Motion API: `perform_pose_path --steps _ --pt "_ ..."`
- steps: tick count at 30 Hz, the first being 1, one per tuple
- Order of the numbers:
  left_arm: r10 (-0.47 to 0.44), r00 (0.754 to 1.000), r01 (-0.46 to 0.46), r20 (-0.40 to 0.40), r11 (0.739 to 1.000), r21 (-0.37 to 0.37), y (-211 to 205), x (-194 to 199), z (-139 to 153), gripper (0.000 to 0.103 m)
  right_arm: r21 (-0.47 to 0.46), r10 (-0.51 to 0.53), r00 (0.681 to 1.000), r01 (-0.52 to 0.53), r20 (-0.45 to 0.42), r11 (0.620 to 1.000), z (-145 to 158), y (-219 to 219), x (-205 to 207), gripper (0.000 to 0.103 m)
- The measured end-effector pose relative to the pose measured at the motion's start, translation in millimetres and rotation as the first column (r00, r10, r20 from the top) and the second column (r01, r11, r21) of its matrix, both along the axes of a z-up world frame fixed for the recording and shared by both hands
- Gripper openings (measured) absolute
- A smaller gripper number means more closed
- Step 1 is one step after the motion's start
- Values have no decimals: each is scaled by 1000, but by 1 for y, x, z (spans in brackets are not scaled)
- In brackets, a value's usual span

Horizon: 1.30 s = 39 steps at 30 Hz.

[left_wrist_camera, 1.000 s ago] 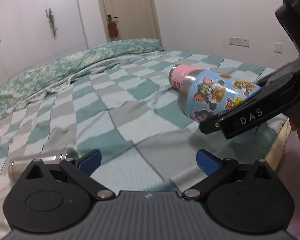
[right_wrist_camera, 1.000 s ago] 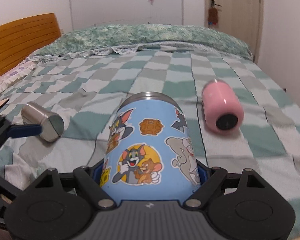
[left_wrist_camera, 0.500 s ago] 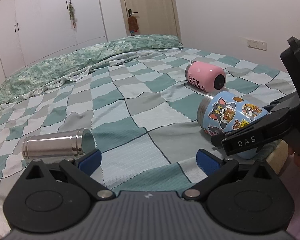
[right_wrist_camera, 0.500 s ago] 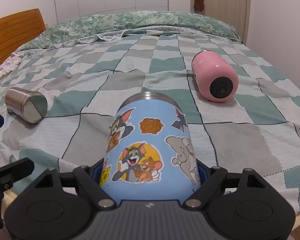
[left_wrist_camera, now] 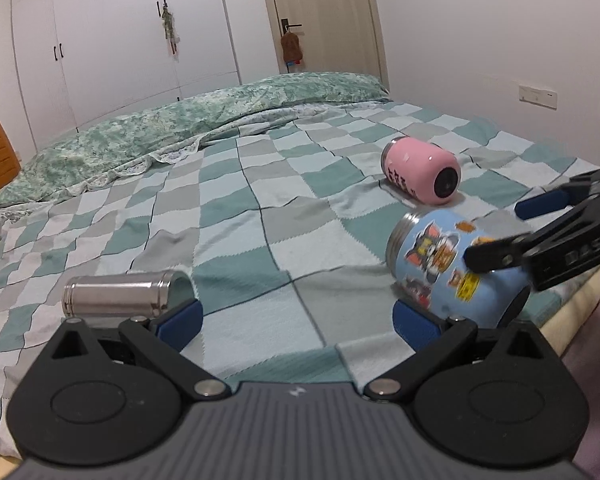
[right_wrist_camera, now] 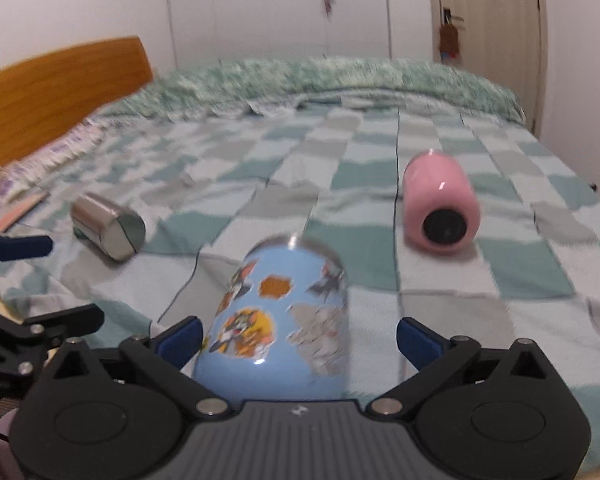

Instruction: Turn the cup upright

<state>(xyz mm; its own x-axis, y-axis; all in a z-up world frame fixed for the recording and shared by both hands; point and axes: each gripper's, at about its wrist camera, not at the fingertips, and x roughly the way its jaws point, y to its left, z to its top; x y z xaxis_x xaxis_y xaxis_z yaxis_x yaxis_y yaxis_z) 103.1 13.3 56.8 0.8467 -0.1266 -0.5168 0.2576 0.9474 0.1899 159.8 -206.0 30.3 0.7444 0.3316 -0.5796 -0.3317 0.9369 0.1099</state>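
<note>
A blue cartoon-sticker cup (right_wrist_camera: 284, 316) lies on its side on the checkered bedspread (right_wrist_camera: 440, 276), rim pointing away. It also shows in the left wrist view (left_wrist_camera: 452, 272). My right gripper (right_wrist_camera: 300, 340) is open, its blue-padded jaws apart on either side of the cup without touching it; it shows from the side in the left wrist view (left_wrist_camera: 516, 232). My left gripper (left_wrist_camera: 296, 320) is open and empty, low over the bed's near edge. A steel cup (left_wrist_camera: 124, 294) lies on its side by its left finger. A pink cup (left_wrist_camera: 420, 170) lies on its side farther back.
The steel cup (right_wrist_camera: 108, 226) and pink cup (right_wrist_camera: 440, 204) flank the blue cup in the right wrist view. A green quilt (left_wrist_camera: 204, 120) is bunched at the far side. A wooden headboard (right_wrist_camera: 60, 92) stands at left. The bed edge is close below both grippers.
My right gripper has opened and let go of the blue cup, which now lies on the bed, tilted slightly left. The left gripper has shifted a little; its view is slightly nearer the steel cup.
</note>
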Motion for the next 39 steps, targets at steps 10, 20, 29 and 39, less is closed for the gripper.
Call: perform_pose_path --steps 10,20,29,39 --pt "-37 994 36 -99 999 -12 -65 21 15 103 23 15 993 -18 119 1000 15 -80 9 103" --pt "81 937 -114 -340 991 -76 -109 72 4 103 -26 -20 983 25 183 999 -6 -122 14 103" --pt "159 855 -236 -493 967 -99 -117 108 -1 103 30 -23 984 18 178 999 -22 -135 27 103" --pt "197 761 -312 -618 946 -83 -119 125 -28 87 25 26 981 -31 190 999 -37 -131 36 103"
